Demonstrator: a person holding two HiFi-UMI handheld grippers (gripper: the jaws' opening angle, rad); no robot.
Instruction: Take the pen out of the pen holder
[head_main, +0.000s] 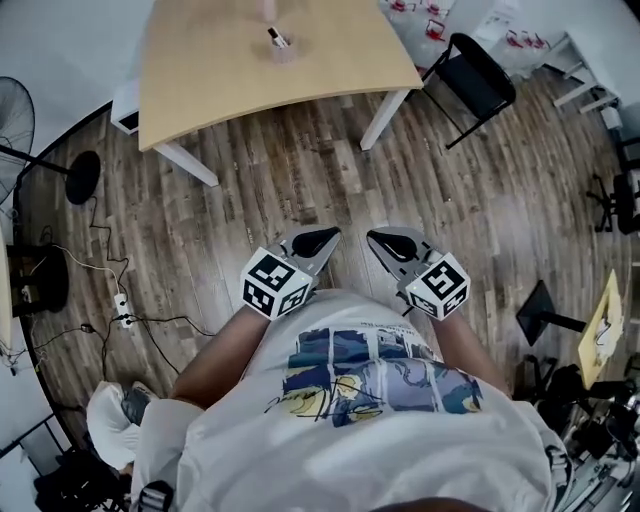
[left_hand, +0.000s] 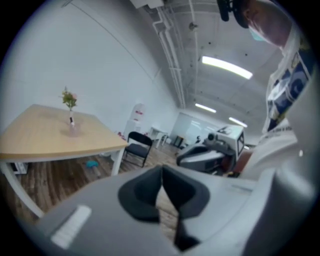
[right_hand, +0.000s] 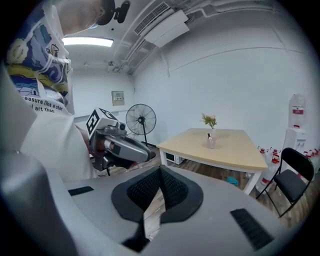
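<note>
I hold both tools close to my body, each empty: the left gripper (left_hand: 162, 175) and right gripper (right_hand: 160, 175) have their jaws pressed together. Nothing is done yet; the walk, the grasp and the lift all remain. Far off on the table (head_main: 220, 80), the pen (head_main: 276, 38) stands in the pen holder (head_main: 280, 50). Only the gripper views show the flower sprig (right_hand: 210, 120) clearly; only the head view shows the floor between

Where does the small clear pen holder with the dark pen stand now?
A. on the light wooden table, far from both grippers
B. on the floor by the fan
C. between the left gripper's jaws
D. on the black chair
A: the clear pen holder stands on the light wooden table, while the left gripper and the right gripper are shut and empty near the person's body.
</note>
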